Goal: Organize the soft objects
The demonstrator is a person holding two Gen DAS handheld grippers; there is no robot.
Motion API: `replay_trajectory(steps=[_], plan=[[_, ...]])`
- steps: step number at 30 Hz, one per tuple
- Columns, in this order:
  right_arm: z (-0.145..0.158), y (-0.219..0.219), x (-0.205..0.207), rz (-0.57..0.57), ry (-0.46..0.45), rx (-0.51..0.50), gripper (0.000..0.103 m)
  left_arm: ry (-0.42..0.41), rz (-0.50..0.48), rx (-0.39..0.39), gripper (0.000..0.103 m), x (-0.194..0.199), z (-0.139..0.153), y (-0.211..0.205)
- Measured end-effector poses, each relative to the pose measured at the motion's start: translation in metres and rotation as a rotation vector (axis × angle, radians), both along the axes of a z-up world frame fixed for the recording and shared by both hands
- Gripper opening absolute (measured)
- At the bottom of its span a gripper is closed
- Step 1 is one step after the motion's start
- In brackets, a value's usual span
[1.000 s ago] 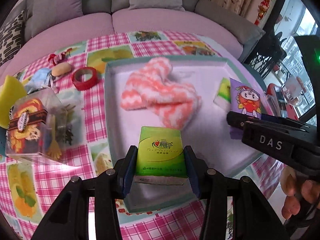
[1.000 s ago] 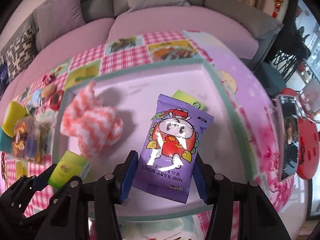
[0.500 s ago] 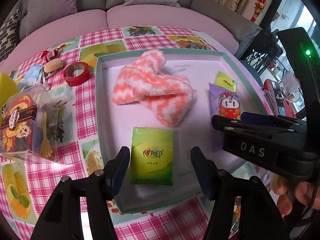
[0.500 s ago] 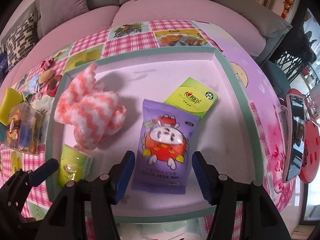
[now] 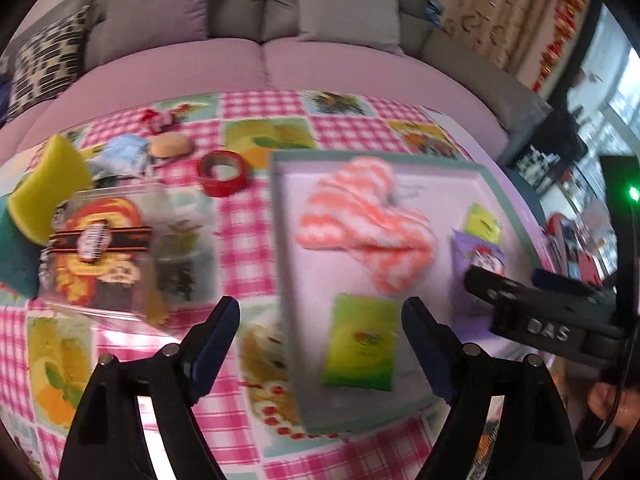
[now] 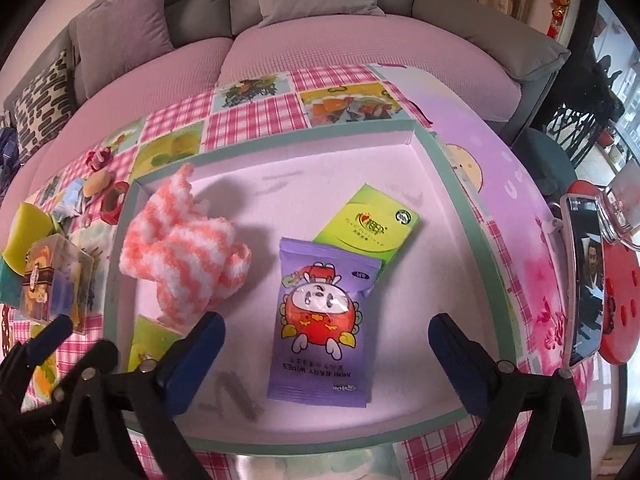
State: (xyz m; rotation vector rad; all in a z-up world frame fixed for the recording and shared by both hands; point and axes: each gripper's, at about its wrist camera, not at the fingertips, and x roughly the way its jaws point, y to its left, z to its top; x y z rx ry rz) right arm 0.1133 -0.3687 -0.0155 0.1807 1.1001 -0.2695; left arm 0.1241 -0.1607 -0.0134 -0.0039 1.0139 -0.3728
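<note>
Down near cameras, left gripper (image 5: 320, 324) and right gripper (image 6: 326, 338) jaws opening wide, pinching nothing. Purple wipes pack (image 6: 324, 320) and green tissue pack (image 5: 362, 344) lie flat in tray (image 6: 460, 184). Fuzzy socks (image 6: 184, 248) farther back. Risk: sponge (image 5: 48, 188) still outside; low swing might bump clear box (image 5: 116, 248).

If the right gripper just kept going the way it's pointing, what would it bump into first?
Most likely the purple baby wipes pack, lying flat in the tray between the right gripper's opening fingers. Depth is hard to judge, but nothing seems to be in the way.
</note>
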Motion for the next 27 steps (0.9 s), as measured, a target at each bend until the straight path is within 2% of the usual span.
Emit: replay_trajectory(steps=[3, 8, 11, 15, 20, 25, 27], plan=[[0.002, 0.001, 0.000, 0.006, -0.027, 0.010, 0.103, -0.042, 0.060, 0.014, 0.098, 0.005, 0.006, 0.011], [0.004, 0.011, 0.002, 0.047, -0.052, 0.000, 0.103, -0.105, 0.130, 0.015, 0.098, 0.011, 0.016, 0.029], [0.008, 0.019, 0.003, 0.080, -0.073, -0.015, 0.103, -0.136, 0.146, 0.022, 0.098, 0.012, 0.022, 0.038], [0.018, 0.025, 0.004, 0.072, -0.132, 0.007, 0.103, -0.171, 0.157, 0.031, 0.098, 0.014, 0.034, 0.046], [0.022, 0.030, 0.007, 0.069, -0.155, 0.011, 0.103, -0.224, 0.163, 0.014, 0.098, 0.015, 0.050, 0.057], [0.020, 0.036, 0.010, 0.098, -0.165, 0.081, 0.103, -0.195, 0.193, 0.006, 0.098, 0.024, 0.059, 0.068], [0.022, 0.043, 0.011, 0.120, -0.174, 0.079, 0.103, -0.181, 0.209, 0.001, 0.099, 0.030, 0.063, 0.076]])
